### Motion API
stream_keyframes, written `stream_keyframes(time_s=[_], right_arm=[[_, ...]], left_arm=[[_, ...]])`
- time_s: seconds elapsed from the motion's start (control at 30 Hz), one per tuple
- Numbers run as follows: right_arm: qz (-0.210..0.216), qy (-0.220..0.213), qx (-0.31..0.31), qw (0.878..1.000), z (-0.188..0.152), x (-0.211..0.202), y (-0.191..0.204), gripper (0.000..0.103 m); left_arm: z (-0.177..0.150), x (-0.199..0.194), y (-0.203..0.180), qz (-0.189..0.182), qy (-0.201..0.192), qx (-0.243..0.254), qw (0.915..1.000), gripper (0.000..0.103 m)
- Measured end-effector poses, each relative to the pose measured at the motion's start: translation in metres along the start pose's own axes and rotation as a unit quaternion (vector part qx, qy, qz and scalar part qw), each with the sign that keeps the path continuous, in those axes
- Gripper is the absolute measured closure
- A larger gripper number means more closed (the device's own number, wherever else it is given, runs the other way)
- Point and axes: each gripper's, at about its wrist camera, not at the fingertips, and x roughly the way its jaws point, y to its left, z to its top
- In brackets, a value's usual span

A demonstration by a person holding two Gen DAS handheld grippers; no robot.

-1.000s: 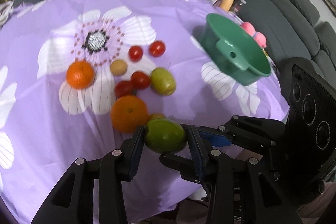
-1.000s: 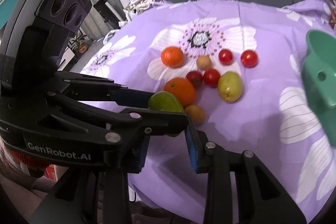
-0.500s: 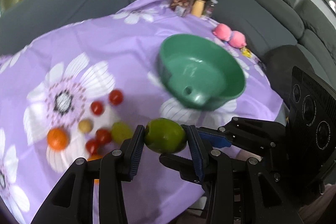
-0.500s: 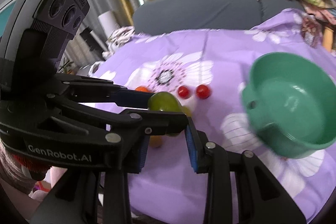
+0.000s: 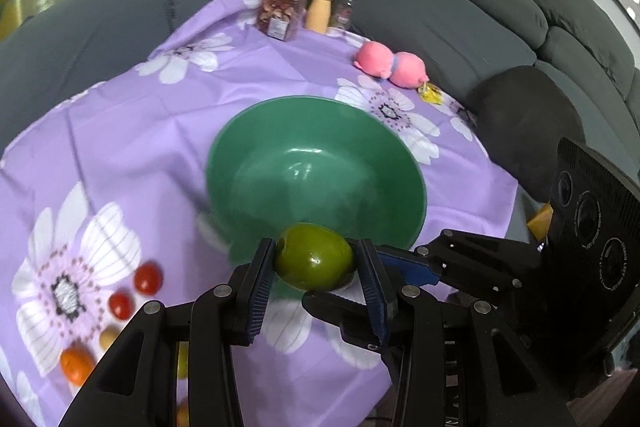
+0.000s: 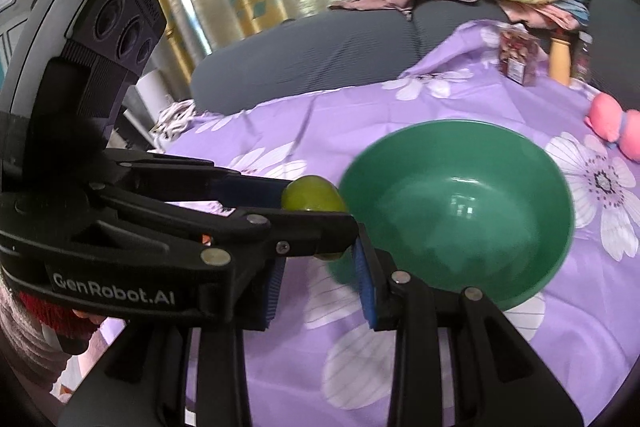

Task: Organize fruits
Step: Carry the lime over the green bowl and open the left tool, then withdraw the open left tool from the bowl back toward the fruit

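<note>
1. The left gripper (image 5: 316,269) holds a smooth, oval green fruit (image 5: 314,261) firmly between its two fingers; the blue pads press on both sides of the fruit.
2. The right gripper (image 6: 320,275) holds nothing. Its fingers stand narrow with only a small empty gap between the pads.
3. In the left wrist view the fruit hangs at the 6 o'clock rim of the round green plastic bowl (image 5: 240,147). The bowl stands on the worktop, which is covered with a purple cloth with white flowers (image 5: 140,115).
4. I judge the step in hand to be placing this fruit in the bowl. To do it well, carry the fruit further toward the middle of the bowl, lower it close to the bottom, and only then open the fingers. Then it will not bounce out or hit the rim.
5. Only the left wrist view shows the other fruits that wait: small red tomatoes (image 5: 148,278), a small orange citrus (image 5: 76,364) and a pale round fruit (image 5: 108,339), at about 8 o'clock from the bowl.
6. Only the right wrist view shows the left gripper from the side. There the fruit (image 6: 314,198) sits at about 9 o'clock, just outside the bowl's rim (image 6: 560,187), not yet over the hollow.
</note>
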Motion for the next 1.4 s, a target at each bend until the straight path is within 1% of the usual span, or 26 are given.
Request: stream_keyframes(time_s=[0.07,0.23,0.37,0.5,0.57,0.7,0.73,0.9,0.97,1.0,1.1,1.2,1.27,1.3,1.4], right_arm=[[-0.004,0.0,0.009,1.0,0.001,0.002,-0.01,0.07],[-0.015,0.005,0.023,1.0,0.005,0.009,-0.028,0.07],[-0.023,0.014,0.035,0.999,0.006,0.014,-0.04,0.07],[-0.03,0.025,0.04,0.998,0.004,0.019,-0.045,0.069],[-0.034,0.029,0.039,0.998,0.004,0.021,-0.046,0.067],[-0.039,0.033,0.04,0.998,0.004,0.022,-0.048,0.067],[-0.043,0.035,0.041,0.998,0.004,0.022,-0.048,0.068],[-0.054,0.032,0.045,0.997,-0.001,0.014,-0.049,0.064],[-0.061,0.03,0.045,0.997,-0.002,0.01,-0.048,0.059],[-0.064,0.027,0.043,0.997,-0.003,0.006,-0.047,0.059],[-0.073,0.021,0.038,0.996,-0.004,-0.003,-0.043,0.057],[-0.074,0.014,0.033,0.997,-0.005,-0.011,-0.037,0.053],[-0.071,0.012,0.028,0.997,-0.006,-0.016,-0.031,0.05],[-0.069,0.012,0.026,0.997,-0.007,-0.018,-0.028,0.049],[-0.06,0.014,0.015,0.998,-0.01,-0.022,-0.016,0.046]], left_arm=[[0.005,0.008,0.0,-0.009,0.003,-0.003,1.0,0.061],[0.015,0.025,-0.002,-0.014,0.013,0.001,0.9998,0.061],[0.019,0.036,-0.001,-0.026,0.023,-0.003,0.9994,0.061],[0.022,0.046,0.0,-0.031,0.034,-0.009,0.9989,0.061],[0.022,0.049,0.001,-0.031,0.039,-0.012,0.9987,0.061],[0.021,0.051,0.003,-0.028,0.042,-0.02,0.9985,0.061],[0.021,0.051,0.003,-0.025,0.043,-0.021,0.9986,0.061],[0.019,0.043,0.003,-0.001,0.038,-0.018,0.9991,0.061],[0.017,0.037,0.005,0.011,0.033,-0.019,0.9992,0.057],[0.017,0.034,0.006,0.018,0.029,-0.02,0.9992,0.056],[0.011,0.021,0.012,0.041,0.021,-0.026,0.9986,0.055],[0.004,0.01,0.02,0.053,0.014,-0.036,0.9979,0.053],[-0.003,0.0,0.026,0.061,0.006,-0.044,0.9971,0.04],[-0.007,-0.005,0.028,0.064,0.002,-0.049,0.9967,0.039],[-0.02,-0.019,0.038,0.072,-0.007,-0.067,0.9952,0.038]])
